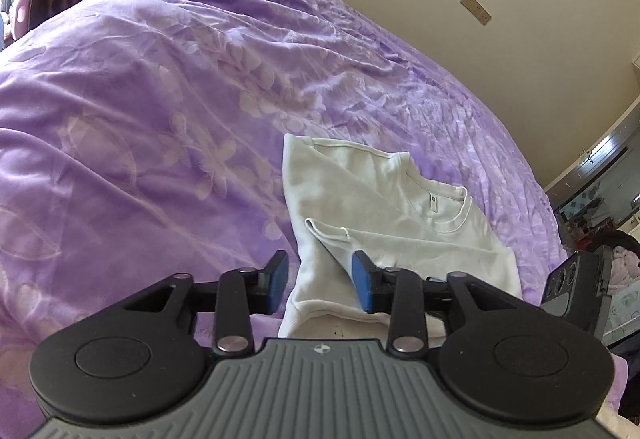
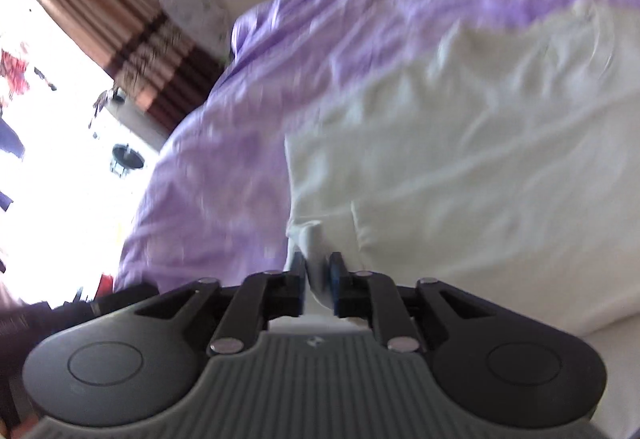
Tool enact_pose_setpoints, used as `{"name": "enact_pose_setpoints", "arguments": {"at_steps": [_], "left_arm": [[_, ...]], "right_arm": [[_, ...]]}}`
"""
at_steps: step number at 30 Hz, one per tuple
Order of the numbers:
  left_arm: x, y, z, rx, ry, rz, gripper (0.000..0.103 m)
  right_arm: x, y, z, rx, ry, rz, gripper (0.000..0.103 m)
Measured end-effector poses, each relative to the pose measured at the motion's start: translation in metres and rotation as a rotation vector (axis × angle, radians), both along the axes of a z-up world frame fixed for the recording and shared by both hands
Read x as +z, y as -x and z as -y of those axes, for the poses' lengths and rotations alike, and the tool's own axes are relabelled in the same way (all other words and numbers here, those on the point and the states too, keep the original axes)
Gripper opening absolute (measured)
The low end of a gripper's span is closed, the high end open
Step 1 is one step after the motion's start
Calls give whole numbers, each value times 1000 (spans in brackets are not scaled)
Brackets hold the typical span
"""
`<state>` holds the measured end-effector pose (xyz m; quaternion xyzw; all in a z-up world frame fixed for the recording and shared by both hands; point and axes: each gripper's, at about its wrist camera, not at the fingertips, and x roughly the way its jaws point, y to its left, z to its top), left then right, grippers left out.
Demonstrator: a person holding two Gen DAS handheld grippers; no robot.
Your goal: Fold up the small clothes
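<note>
**White shirt, partly folded, on bed**

Your white shirt (image 1: 384,207) lies on the purple bedspread (image 1: 160,99). Your right tool (image 2: 318,279) pinches a fold of its cloth. Your left tool (image 1: 320,281) hovers spread apart over its near edge, gripping nothing.

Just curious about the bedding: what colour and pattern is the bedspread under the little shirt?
The bedspread is lilac purple with a pale floral print, clearest in the left wrist view.

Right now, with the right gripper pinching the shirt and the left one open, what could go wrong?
1. The right gripper pinches only a small bunch of shirt hem; it may slip out mid-fold.
2. The left gripper is open over the shirt, holding nothing, so a one-sided pull could skew the fold.
3. The bedspread is wrinkled; the shirt may drag.
</note>
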<state>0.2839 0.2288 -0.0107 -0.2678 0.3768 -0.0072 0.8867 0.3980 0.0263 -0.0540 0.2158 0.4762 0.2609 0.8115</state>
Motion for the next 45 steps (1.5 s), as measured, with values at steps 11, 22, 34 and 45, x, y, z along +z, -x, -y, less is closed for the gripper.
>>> {"name": "enact_pose_setpoints", "arguments": {"at_steps": [11,22,34,45], "left_arm": [[-31,-52,20,-39,0,-74,54],[-49,-97,44,-55,-184,-83,9],[-11,-108,82,-104,-382,-143,9],[-22,-115,76,-141,-366,-176,21]], "right_arm": [[55,4,90,53,126,93,48],[51,30,288,-42,513,86,56],[3,30,283,198,833,187,61],[1,26,279,160,808,192,61]]}}
